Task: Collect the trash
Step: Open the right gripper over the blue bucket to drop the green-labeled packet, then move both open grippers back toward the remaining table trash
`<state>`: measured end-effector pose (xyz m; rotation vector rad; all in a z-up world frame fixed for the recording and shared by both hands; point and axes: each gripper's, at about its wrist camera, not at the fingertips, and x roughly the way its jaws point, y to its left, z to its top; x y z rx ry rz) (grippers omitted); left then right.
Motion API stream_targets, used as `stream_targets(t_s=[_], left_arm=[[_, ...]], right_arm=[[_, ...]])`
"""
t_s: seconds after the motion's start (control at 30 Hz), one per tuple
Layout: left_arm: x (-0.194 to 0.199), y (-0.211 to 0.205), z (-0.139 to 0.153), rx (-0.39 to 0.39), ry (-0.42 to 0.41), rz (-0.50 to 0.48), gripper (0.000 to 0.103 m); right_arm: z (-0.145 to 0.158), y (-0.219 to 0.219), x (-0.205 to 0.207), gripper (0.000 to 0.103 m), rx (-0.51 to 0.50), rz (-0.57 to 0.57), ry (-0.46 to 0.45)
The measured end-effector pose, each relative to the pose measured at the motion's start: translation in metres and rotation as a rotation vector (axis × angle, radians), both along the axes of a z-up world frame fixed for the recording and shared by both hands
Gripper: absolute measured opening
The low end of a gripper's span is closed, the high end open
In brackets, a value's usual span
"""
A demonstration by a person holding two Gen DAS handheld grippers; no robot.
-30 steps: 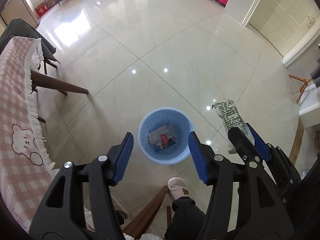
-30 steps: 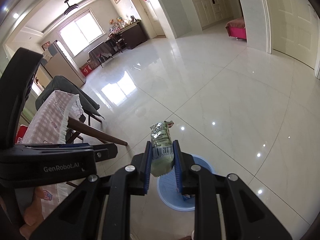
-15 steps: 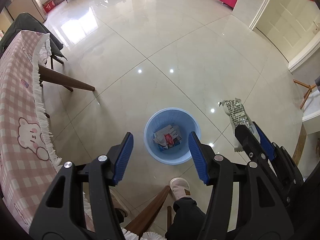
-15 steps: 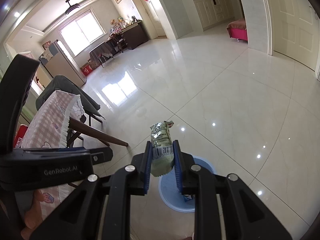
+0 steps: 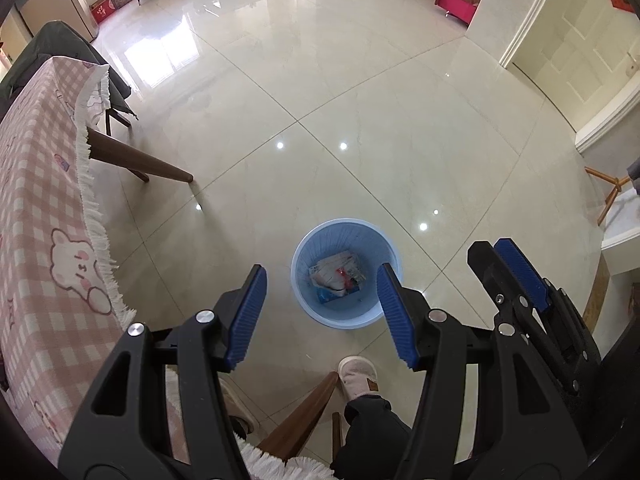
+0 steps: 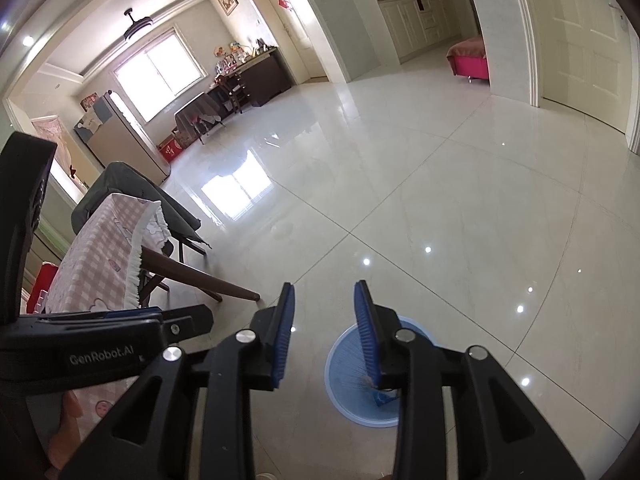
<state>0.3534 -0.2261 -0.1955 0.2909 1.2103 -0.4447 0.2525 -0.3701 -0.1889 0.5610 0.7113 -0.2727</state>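
- Left wrist view looks down at the blue bin [image 5: 346, 272] on the floor. It has trash [image 5: 338, 276] lying at the bottom: white papers, something red, something blue.
- The right gripper [image 6: 325, 320] has nothing between its blue pads. Its jaws have just been opening, and the green wrapper it held is gone from them.
- I think the wrapper fell into the bin, but I cannot pick it out among the other bits from up here.
- So this piece looks done. I see no other trash on the floor [image 5: 360, 100], and the part of the table [image 5: 36, 208] that shows looks bare, but most of the table is out of sight, so more may be left.
- The left gripper [image 5: 320, 312] hangs over the bin with its jaws wide apart and holds nothing.
- It points steeply down, so the bin shows right between its pads.
- The right gripper sits just beside it on the right side and tilts less, pointing out across the room. In its own view the bin peeks out behind its right finger.
- A slipper [image 5: 358, 372] and a dark trouser leg stand near the bin, below the grippers.
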Motion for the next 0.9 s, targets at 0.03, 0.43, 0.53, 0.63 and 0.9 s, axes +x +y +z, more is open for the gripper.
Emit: stream_targets(t_s=[0.03,0.43,0.53,0.63,0.9], left_arm=[[-0.003,0.003,0.005,-0.008,-0.003,-0.002,0.057],[-0.063,0.086,0.103,-0.213,-0.103,0.037,0.058],[-0.082,0.120,0.127,-0.275,-0.132,0.064,0.060],[-0.098,0.160,0.146,-0.296,-0.188,0.104,0.062],[-0.109,0.282,0.161,-0.285,-0.266,0.259,0.062]], right_arm=[[0.006,0.003,-0.003,0.031,-0.008,0.005,-0.008],[0.107,0.067,-0.048,0.035,-0.087,0.083,-0.161],[0.134,0.092,-0.061,0.037,-0.105,0.121,-0.206],[0.159,0.122,-0.069,0.041,-0.139,0.165,-0.240],[0.187,0.217,-0.049,0.043,-0.187,0.313,-0.251]])
